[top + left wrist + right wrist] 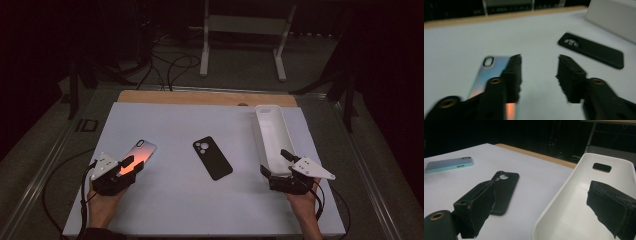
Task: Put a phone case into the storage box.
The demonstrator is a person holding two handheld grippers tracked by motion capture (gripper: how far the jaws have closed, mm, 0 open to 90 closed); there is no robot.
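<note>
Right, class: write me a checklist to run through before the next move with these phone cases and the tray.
1. Left tongs open: ok.
2. Iridescent case flat on the mat, not between the jaws: ok.
3. Black case lying apart, mid-mat: ok.
4. White tray empty: ok.
5. Right tongs astride the tray's near wall, jaws apart: ok.
6. Right pads clear of that wall: cannot tell.
</note>
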